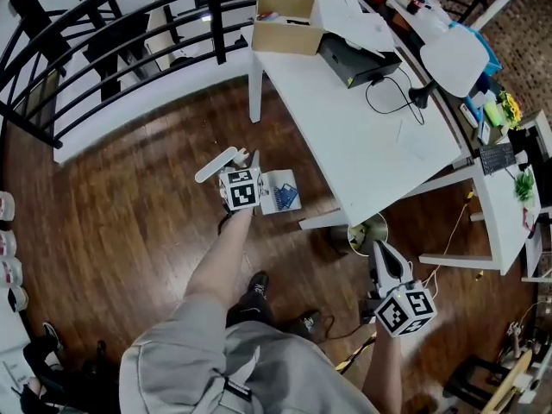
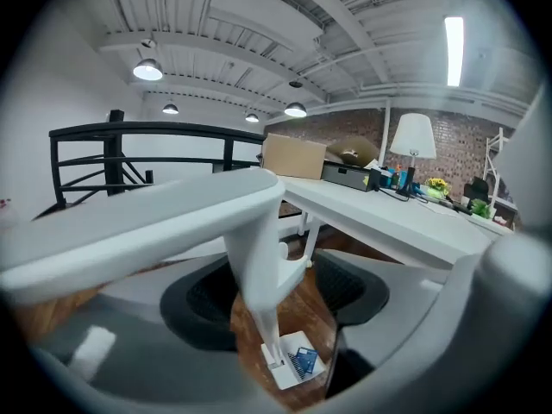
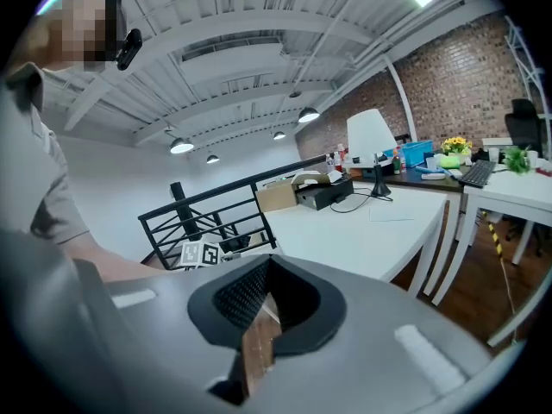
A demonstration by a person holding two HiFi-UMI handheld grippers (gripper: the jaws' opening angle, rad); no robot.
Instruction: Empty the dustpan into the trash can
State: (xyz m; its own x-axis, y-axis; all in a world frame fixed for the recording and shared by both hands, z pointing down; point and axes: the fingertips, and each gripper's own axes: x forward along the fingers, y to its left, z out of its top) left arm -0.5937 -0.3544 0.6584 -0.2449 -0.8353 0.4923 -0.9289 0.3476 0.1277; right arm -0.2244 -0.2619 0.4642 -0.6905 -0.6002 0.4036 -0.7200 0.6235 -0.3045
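White plastic crosses the left gripper's view: the left gripper [image 1: 244, 164] is clenched around the upright stem of the white long-handled plastic dustpan [image 1: 280, 191], just under its crossbar grip. The pan hangs low over the dark wooden floor [image 1: 129, 222], beside the corner of the white rectangular table [image 1: 362, 136]. Whether it touches the boards I cannot tell. Flat blue card-like pieces [image 2: 304, 361] lie in its tray. The right gripper [image 1: 380, 253] is closed on nothing, with only a sliver of floor showing between its jaws. It hangs close to a small round open bin with a pale rim [image 1: 366, 233] by the table leg, which is probably the trash can.

The carry looks like the step in hand. It will likely go best with the stem kept vertical so the tray stays level and the cards do not slide off the lip. Tipping should wait until the lip is over the bin's mouth, since that opening looks narrow. Because the grip sits high on the stem, the pan could swing, so a slow, steady move is wise.
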